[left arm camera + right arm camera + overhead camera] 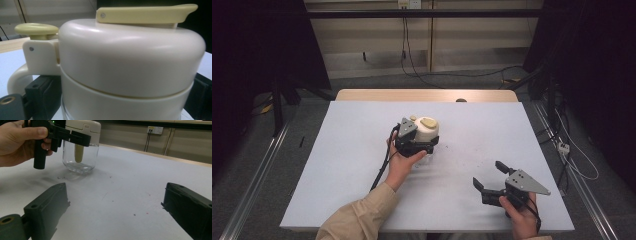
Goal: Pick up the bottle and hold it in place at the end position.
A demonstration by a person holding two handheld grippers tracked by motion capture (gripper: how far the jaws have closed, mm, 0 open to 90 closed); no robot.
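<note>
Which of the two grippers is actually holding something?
The left gripper: its jaws clamp the cream-lidded glass jug. The right gripper rests open near the table's edge.

Jug [427, 131] mid-worktop [352, 165], left gripper [414, 144] clamped around it; right gripper [490, 176] well apart, near front right.

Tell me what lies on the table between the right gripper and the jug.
Nothing but bare white table with a few dark specks, seen in the right gripper view between the right gripper and the jug.

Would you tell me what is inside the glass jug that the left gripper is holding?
Through the clear glass of the jug, a pale yellow-green tube hangs down the middle; no liquid is apparent. The cream lid and the left gripper cover the upper part.
</note>
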